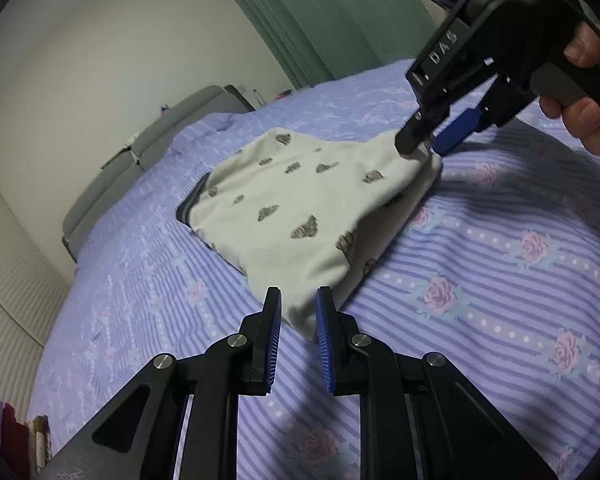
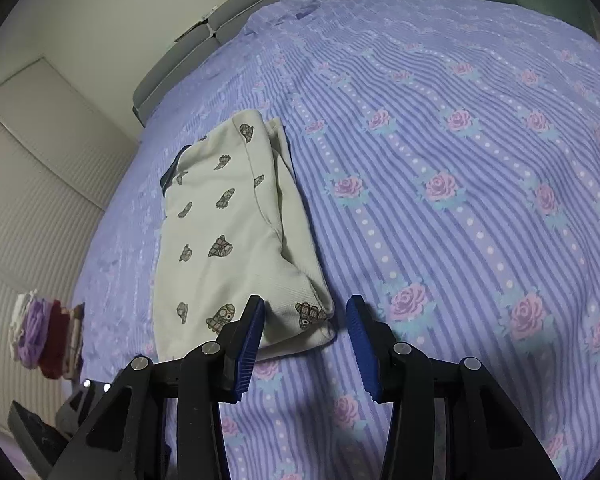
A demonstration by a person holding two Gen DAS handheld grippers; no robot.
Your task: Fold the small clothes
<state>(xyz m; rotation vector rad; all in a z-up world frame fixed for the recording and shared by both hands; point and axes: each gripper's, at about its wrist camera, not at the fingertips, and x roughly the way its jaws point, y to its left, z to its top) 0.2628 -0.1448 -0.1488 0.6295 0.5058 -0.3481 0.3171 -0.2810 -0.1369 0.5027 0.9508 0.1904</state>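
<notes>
Your small cream garment (image 1: 300,208) with the dark animal print lies partly folded on the bed's striped floral cover (image 1: 500,280), well in from every edge of the bed.

Your left gripper (image 1: 298,312) has its jaws narrowly apart, with the garment's near corner between them; the pads do not seem to press it yet. Your right gripper (image 2: 305,320) stands wider open, straddling the other near corner without gripping.

The cloth looks light, soft and limp. It will sag and slide over itself, so I judge it needs both corners taken together. Pinch through all layers at each corner, close to the hem, or the lower layer may stay behind. Folded clothes (image 2: 48,332) sit stacked near the bed's left edge.
</notes>
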